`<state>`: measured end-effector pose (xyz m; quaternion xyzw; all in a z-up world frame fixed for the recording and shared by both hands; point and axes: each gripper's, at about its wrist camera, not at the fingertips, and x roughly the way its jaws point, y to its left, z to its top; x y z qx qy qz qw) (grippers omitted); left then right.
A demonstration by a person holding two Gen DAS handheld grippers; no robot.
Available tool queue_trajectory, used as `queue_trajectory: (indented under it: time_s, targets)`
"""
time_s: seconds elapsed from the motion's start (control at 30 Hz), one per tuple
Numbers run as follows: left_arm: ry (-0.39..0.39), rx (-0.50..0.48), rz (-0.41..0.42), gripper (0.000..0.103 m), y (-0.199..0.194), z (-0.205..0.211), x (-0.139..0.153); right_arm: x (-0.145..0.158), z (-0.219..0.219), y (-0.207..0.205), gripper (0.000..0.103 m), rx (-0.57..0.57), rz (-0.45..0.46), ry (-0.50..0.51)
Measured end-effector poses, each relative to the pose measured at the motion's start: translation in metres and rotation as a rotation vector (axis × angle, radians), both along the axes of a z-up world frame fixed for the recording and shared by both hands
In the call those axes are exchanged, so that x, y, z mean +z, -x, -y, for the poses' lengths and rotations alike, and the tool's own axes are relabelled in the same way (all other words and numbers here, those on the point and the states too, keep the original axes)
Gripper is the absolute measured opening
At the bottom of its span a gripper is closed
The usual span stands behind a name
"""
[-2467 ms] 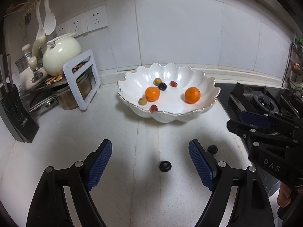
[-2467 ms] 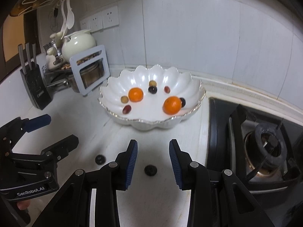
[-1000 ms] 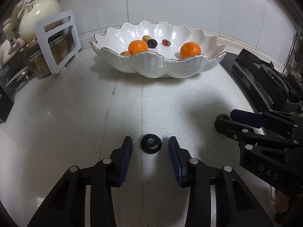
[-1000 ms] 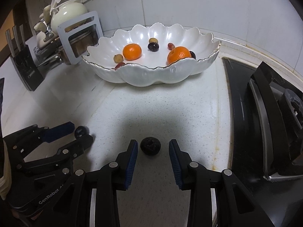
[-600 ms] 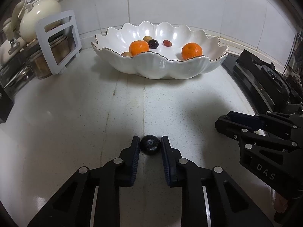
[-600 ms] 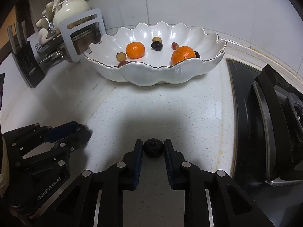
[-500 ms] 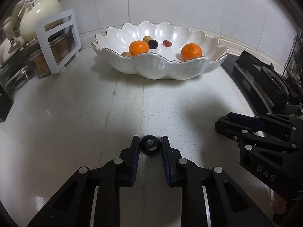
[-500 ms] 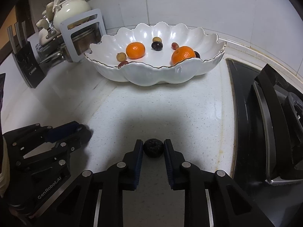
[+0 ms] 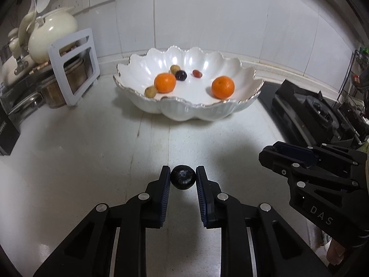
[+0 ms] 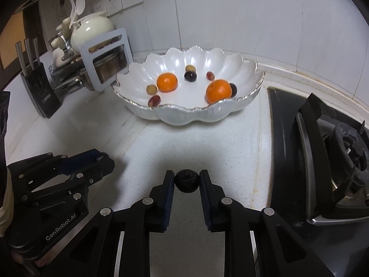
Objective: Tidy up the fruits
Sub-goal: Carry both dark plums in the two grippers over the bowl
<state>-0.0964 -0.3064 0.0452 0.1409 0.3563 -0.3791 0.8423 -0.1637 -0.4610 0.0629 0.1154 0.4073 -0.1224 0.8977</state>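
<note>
A dark berry [image 9: 183, 180] is pinched between the blue pads of the left gripper [image 9: 183, 181], low in the middle of the left wrist view, and it's seen clear of the counter [image 9: 92, 152], with a shadow under it. Same deal on the other side: a second, wrinklier dark fruit [image 10: 186, 181] is clamped in the right gripper [image 10: 186, 182], lower middle of the right wrist view. So both sets of jaws are narrow and closed on a small fruit each.

Further up, centre frame, the scalloped white bowl [image 9: 207, 113] is parked on the counter against the tiled wall. Two oranges [image 9: 165, 82] are seen in it, plus a few small grapes [image 9: 181, 75], dark, reddish and yellowish ones.

To the left of the bowl a white rack [image 9: 73, 67] and a cream teapot [image 9: 53, 34] are crowded together; a knife block [image 10: 39, 92] is spotted at the left edge of the right view. The stove [image 10: 334, 152] is filling the right side.
</note>
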Motion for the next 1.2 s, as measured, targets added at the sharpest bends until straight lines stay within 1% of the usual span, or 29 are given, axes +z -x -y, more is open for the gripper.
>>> queue_trajectory:
  time_s: [0.6, 0.9, 1.2]
  targets:
    - [0.116, 0.007, 0.126, 0.023, 0.012, -0.011, 0.060, 0.056, -0.001, 0.013, 0.024, -0.009, 0.146, 0.054]
    - [0.170, 0.012, 0.167, 0.023, 0.005, -0.009, 0.089, 0.084, 0.005, 0.007, 0.024, -0.031, 0.228, 0.084]
    - [0.188, 0.019, 0.187, 0.023, -0.015, 0.000, 0.106, 0.101, 0.015, -0.012, 0.024, -0.041, 0.265, 0.109]
